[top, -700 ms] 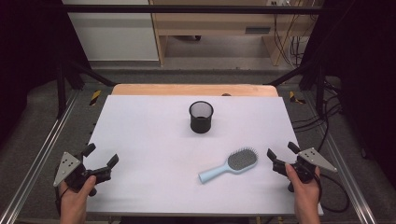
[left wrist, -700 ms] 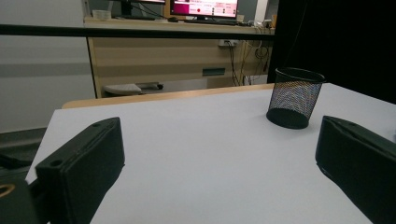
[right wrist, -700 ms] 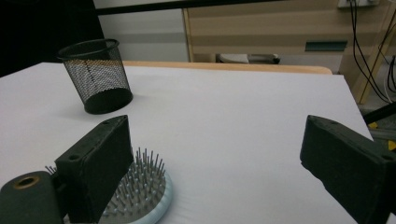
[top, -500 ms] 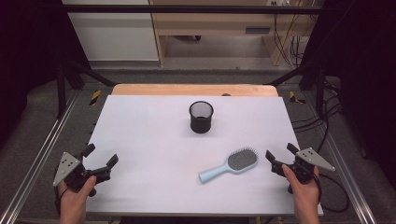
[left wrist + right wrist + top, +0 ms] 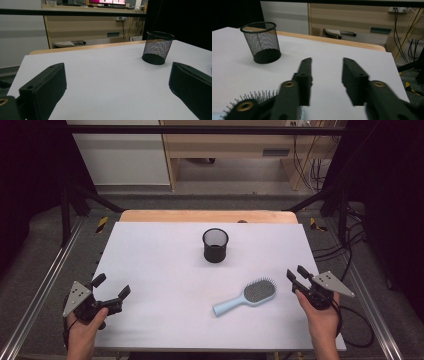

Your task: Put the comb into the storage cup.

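just beside hairbrush point(image 5: 246, 296), right gripper point(image 5: 296, 275)

**What my tongs and the things near them are made of**

My left tongs point(image 5: 111, 290) end in 2 matt black jaws that look like moulded plastic, slightly grainy, with a brass-coloured fitting at the base. My right tongs point(image 5: 298, 273) have the same dull black jaws and brass-coloured rings at the pivots. A flat grey plate, metal by its look, sits on top of each.

Just beside my right tongs lies a hairbrush point(image 5: 245, 296) of smooth pale blue plastic with thin bristles. Ahead of both stands a cup point(image 5: 215, 245) of black wire mesh. The tabletop point(image 5: 165, 265) under my tongs is matt white and smooth; its far edge point(image 5: 200, 216) shows bare light wood.
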The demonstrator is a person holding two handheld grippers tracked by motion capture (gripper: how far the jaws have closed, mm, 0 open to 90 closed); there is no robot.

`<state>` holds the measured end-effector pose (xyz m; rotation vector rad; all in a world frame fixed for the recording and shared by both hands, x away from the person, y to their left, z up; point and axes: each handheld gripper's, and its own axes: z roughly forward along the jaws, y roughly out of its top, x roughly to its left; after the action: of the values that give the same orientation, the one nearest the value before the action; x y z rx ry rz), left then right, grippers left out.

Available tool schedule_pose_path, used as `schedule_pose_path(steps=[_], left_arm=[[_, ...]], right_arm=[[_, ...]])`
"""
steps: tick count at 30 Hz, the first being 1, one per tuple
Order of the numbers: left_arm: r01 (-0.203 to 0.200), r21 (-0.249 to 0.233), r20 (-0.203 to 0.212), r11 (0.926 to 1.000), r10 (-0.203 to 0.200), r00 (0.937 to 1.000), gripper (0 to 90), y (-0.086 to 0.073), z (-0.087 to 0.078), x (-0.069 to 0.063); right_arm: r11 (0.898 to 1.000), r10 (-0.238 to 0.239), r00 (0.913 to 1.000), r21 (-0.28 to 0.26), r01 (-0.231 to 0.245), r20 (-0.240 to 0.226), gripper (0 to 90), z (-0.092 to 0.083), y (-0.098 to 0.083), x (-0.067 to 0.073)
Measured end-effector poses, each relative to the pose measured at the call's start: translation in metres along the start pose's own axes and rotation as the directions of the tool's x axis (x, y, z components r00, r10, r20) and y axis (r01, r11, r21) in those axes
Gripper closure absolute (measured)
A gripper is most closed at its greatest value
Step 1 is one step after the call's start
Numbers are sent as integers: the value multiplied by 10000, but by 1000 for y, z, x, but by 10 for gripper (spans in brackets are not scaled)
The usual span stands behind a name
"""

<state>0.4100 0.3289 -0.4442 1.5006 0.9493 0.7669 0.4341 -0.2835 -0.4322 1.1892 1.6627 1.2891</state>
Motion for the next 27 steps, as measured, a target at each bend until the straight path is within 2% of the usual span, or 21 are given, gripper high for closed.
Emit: schedule_pose_path(steps=[1,2,3,6,8,10,13,17,23,27], left_arm=[[-4,-13,-2,10000,4,10000,14,0,1,0],[-4,-13,-2,10000,4,10000,15,0,1,0],[-46,-18,-5,10000,46,10000,15,0,2,-1],[-129,33,-38,9999,129,9999,21,0,3,-1],[-99,52,-56,9999,99,9999,22,-1,3,-1],[-67,20,-50,10000,67,10000,22,0,3,0],[34,-16,-100,10000,-34,9999,24,0,4,0],[114,-28,12,9999,-114,9999,24,0,4,-1],[173,-61,109,9998,-172,9998,24,1,3,-2],[119,11,74,9999,-119,9999,24,0,3,-2]], right_arm=[[10000,-8,10000,71,8,-18,674,3,2,-1],[10000,-8,10000,71,8,-18,674,3,2,-1],[9991,-74,9999,424,69,108,785,11,4,-3],[9945,-11,10000,1051,7,41,866,25,2,-8],[9908,197,9998,1336,-202,51,900,31,-2,-12],[9877,270,9995,1538,-287,136,900,35,-8,-14],[9780,399,9992,2049,-386,-22,900,39,-15,-14],[9693,364,9990,2442,-287,-273,900,44,-21,-11],[9567,284,9986,2908,-145,-436,900,53,-26,-9],[9523,338,9982,3048,-170,-499,900,56,-28,-9]])
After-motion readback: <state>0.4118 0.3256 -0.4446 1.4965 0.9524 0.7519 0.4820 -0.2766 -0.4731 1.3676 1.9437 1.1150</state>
